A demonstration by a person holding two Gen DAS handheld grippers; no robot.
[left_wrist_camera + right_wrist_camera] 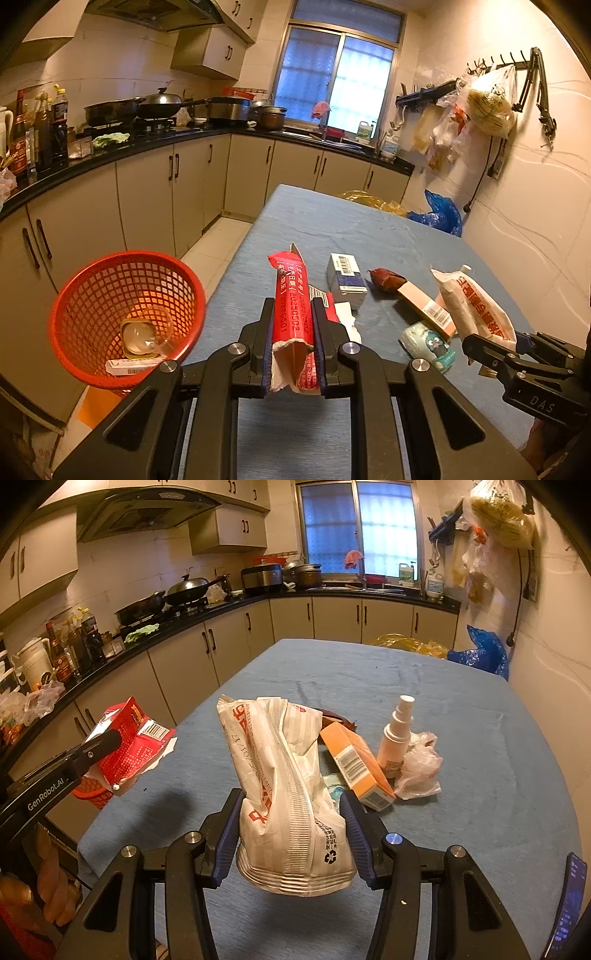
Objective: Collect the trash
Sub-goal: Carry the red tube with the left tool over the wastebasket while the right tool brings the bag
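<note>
Here the left tongs (293,314) are pinched nearly shut on a red wrapper (293,295), flattened and torn at its near end, which sticks out forward between the two pads. In the right wrist view the same wrapper (129,746) hangs clear of the worktop (461,812), out past its left edge and above the red basket (92,788).

From the left wrist view the basket (125,317) stands on the floor just left of the worktop (332,221), its mesh wall open to the camera. Inside it lie a clear lidded tub (142,338) and a small white carton (127,366).

The right tongs (290,821) stand about half open, and their blue pads press both sides of a puffy white bag (280,794) with red print and a recycling mark near its bottom. The bag is upright in the grip, lifted off the cloth. In the left wrist view the right tongs (491,349) sit at the near right, with the bag (472,302) rising from them.

Still on the blue cloth are an orange box (354,764) with barcodes just right of the bag, a white spray bottle (397,734) standing upright beyond it, and a crumpled clear plastic bag (421,764) touching the bottle's base. A dark brown wrapper (386,278) lies at the far end of the orange box, a white and blue box (345,278) lies left of that, and a small cup with a cartoon face (430,343) lies on its side near the front.

At the far right corner sit a yellow bag (406,644) and a blue bag (484,651).
</note>
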